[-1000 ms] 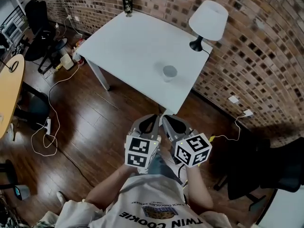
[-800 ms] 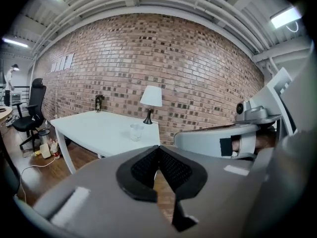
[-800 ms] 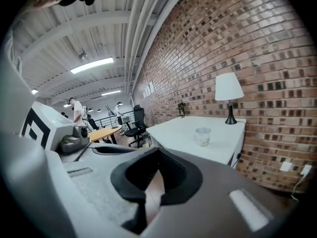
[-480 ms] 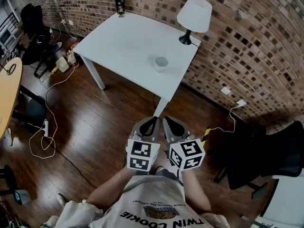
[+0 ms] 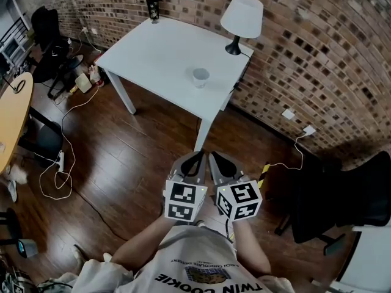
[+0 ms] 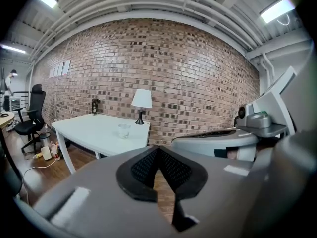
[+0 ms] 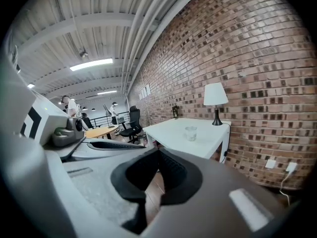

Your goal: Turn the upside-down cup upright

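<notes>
Standing on the wooden floor [image 5: 140, 157] well back from the white table [image 5: 159, 54], we hold both grippers side by side close to our chest, pointing toward that table. Our left gripper [image 5: 197, 157] has its dark ribbed pads pressed together at the tips, and nothing sits between them. Our right gripper [image 5: 215, 159] is the same: its jaws meet with nothing pinched. The two marker cubes sit just beside each other, and in each gripper view the neighbouring gripper fills one side. The cup [image 5: 200, 77] stands alone on the table, near the edge closest to us and toward the corner by the brick wall [image 5: 317, 60]; it is too small for us to tell which way up it is. It is well apart from both grippers. A lamp [image 5: 241, 20] with a white shade and black base stands behind the cup at the wall-side corner, and a dark container [image 5: 153, 6] stands on the far corner. Off to our right stands a black office chair [image 5: 360, 200]; to our left are a round wooden table [image 5: 9, 115] and loose cables [image 5: 61, 163] on the floor.
</notes>
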Tool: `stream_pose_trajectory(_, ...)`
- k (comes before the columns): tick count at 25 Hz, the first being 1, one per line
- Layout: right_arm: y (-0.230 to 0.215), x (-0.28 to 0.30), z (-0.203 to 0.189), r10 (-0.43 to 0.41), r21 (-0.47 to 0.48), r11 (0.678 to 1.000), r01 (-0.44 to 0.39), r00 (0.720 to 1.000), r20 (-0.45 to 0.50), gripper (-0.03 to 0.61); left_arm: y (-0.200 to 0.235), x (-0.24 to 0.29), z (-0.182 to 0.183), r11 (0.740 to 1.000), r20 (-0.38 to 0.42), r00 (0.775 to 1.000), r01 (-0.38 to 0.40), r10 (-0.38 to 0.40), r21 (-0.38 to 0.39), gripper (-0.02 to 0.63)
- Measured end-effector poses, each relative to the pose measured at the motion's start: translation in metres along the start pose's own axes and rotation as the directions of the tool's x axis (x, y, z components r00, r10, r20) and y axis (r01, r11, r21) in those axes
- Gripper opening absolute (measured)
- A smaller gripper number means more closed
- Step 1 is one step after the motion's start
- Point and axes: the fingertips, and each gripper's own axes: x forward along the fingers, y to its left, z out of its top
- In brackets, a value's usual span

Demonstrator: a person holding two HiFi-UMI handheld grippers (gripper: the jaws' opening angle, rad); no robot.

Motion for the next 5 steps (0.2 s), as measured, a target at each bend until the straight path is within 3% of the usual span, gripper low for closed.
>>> stream_pose_trajectory(5,-0.005,-0.025,-0.009,0.006,-0.004,1.000,-0.006,1.000,0.007,0.003,-0.027,-0.007,-0.007,1.000,-0.007,1.000,-0.007,0.007,0.005,0.002)
